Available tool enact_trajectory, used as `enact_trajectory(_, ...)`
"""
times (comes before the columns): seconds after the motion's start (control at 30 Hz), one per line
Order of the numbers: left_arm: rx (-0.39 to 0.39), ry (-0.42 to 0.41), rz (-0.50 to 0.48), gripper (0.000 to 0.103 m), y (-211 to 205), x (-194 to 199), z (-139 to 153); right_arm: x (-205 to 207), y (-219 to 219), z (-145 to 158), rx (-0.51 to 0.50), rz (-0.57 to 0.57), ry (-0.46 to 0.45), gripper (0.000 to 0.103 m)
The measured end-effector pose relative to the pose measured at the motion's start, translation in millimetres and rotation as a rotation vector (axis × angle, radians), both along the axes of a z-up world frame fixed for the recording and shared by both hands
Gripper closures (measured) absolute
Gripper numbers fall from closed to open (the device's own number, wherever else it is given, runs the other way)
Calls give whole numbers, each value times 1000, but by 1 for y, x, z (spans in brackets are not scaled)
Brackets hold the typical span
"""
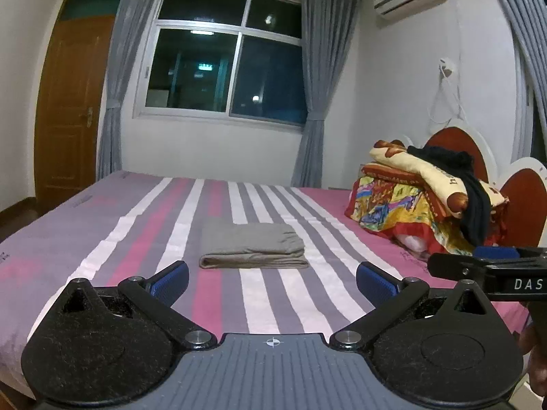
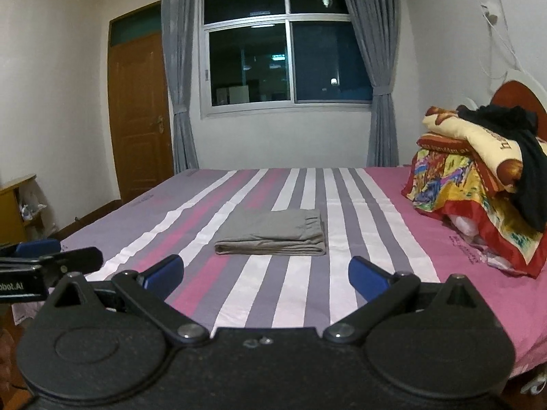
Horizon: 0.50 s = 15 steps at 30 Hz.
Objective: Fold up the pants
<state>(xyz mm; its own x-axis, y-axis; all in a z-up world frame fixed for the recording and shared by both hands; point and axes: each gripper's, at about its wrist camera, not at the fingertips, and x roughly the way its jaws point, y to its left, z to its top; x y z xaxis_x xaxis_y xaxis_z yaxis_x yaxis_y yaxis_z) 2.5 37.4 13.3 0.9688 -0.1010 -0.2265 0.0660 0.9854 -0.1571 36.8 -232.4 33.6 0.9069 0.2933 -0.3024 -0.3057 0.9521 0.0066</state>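
Note:
The grey pants (image 1: 253,246) lie folded in a neat flat rectangle on the striped bedsheet (image 1: 136,239), in the middle of the bed. They also show in the right wrist view (image 2: 273,237). My left gripper (image 1: 272,282) is open and empty, held back from the pants near the bed's front edge. My right gripper (image 2: 266,278) is open and empty too, at about the same distance. Each gripper shows at the edge of the other's view: the right one (image 1: 485,266), the left one (image 2: 51,259).
A pile of colourful blankets with a black garment (image 1: 427,198) sits at the right by the red headboard (image 1: 454,143); it also shows in the right wrist view (image 2: 478,177). A window (image 1: 225,61), grey curtains and a wooden door (image 1: 71,109) are behind the bed. A small wooden cabinet (image 2: 13,205) stands at the left.

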Motion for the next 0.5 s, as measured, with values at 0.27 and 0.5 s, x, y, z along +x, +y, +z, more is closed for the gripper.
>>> enact_trajectory(0.27, 0, -7, 3, 0, -1, 0, 1, -4, -3, -1, -1, -16, -16, 0)
enact_trajectory(0.5, 2, -24, -1, 0, -1, 0, 4, -5, -8, 6, 44, -17, -9, 0)
